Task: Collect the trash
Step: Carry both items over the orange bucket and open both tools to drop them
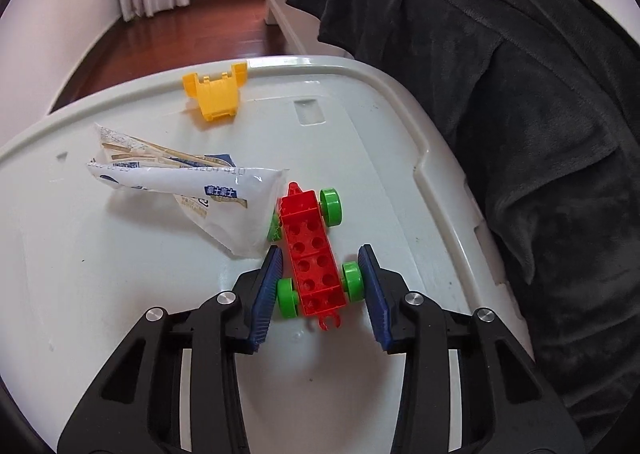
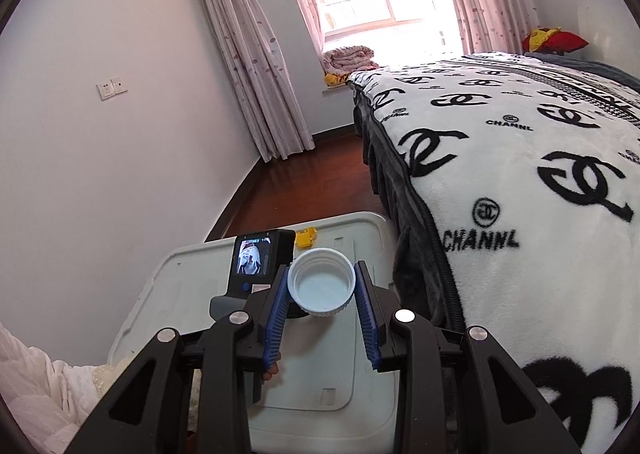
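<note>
Blue ribbed pads of the left gripper (image 1: 320,274) bracket the rear end of a red toy car (image 1: 312,254) with green wheels, low in the centre of the left wrist view. The right pad touches the right rear wheel; the left pad sits at the left rear wheel, and whether it presses cannot be told. The jaws stand partly closed around the car. The gripper points steeply down at a white plastic bin lid (image 1: 100,274).

A crumpled white wrapper (image 1: 192,186) lies left of centre on the lid, its lower right corner reaching the left pad and the car's front left wheel. A yellow toy piece (image 1: 214,96) sits at the lid's far edge, upper left of centre, well apart from the car. The lid's raised rim curves down the right side, just beside a dark grey blanket (image 1: 500,114) filling the right of the frame. Open lid surface lies to the lower left.

In the right wrist view, the right gripper (image 2: 322,294) is clamped on a white bottle cap (image 2: 322,282), open side toward the camera, held above the lid (image 2: 168,278) at lower centre. A logo-printed bedspread (image 2: 520,158) bounds the right; wooden floor (image 2: 304,182) and wall lie beyond. A white sleeve (image 2: 36,378) shows at lower left.
</note>
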